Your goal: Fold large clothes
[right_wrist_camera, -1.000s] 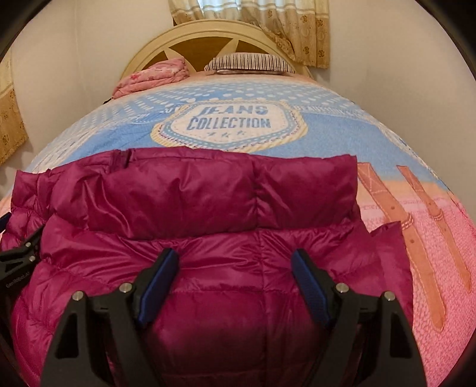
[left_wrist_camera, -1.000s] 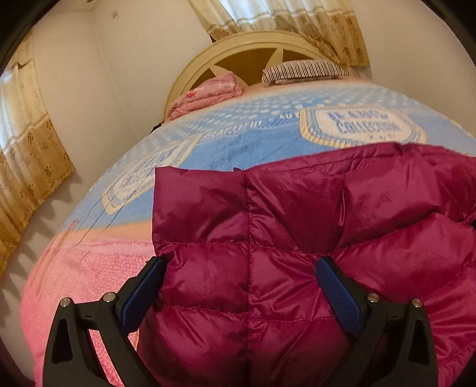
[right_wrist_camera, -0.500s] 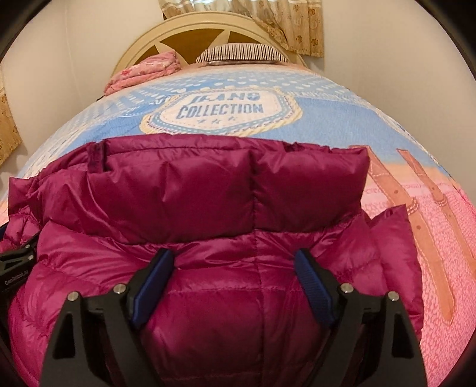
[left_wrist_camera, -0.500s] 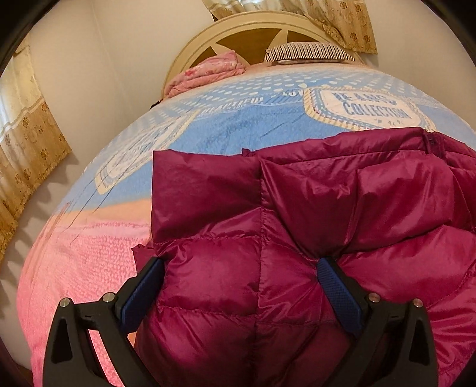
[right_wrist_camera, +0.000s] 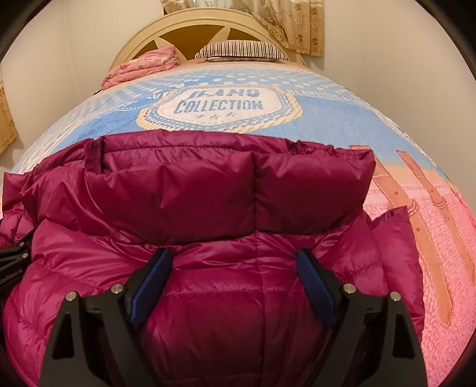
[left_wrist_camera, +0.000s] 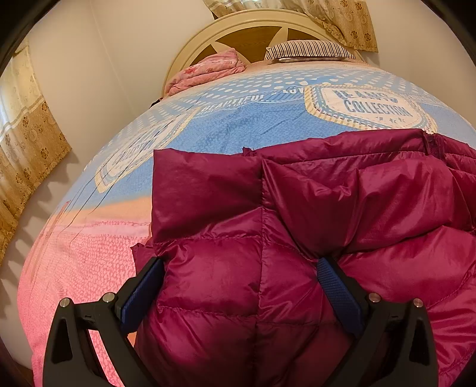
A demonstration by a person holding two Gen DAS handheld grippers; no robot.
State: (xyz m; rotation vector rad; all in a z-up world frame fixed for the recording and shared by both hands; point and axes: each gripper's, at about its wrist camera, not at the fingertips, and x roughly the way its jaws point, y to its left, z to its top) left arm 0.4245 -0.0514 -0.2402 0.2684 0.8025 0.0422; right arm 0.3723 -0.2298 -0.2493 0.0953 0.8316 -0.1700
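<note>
A magenta quilted down jacket (left_wrist_camera: 297, 214) lies folded on the bed; it also shows in the right wrist view (right_wrist_camera: 208, 190). My left gripper (left_wrist_camera: 241, 268) has its jaws wide apart, with a thick puffy bulge of the jacket between the blue pads (left_wrist_camera: 336, 285). My right gripper (right_wrist_camera: 235, 265) stands the same way, jaws wide with jacket bulk between the pads (right_wrist_camera: 312, 282). Whether the pads pinch the fabric is not clear. The left gripper's body shows at the left edge of the right wrist view (right_wrist_camera: 12, 259).
The bed cover (right_wrist_camera: 342, 119) is blue with a "JEANS COLLECTION" badge and pink toward me. A folded pink blanket (left_wrist_camera: 208, 71) and a striped pillow (left_wrist_camera: 309, 50) lie by the cream headboard (left_wrist_camera: 253, 26). Curtains (left_wrist_camera: 26, 143) hang on the left wall.
Both grippers have moved forward toward the headboard with the jacket's near part, which now bulges higher over the far part. The jaw spread has not changed.
</note>
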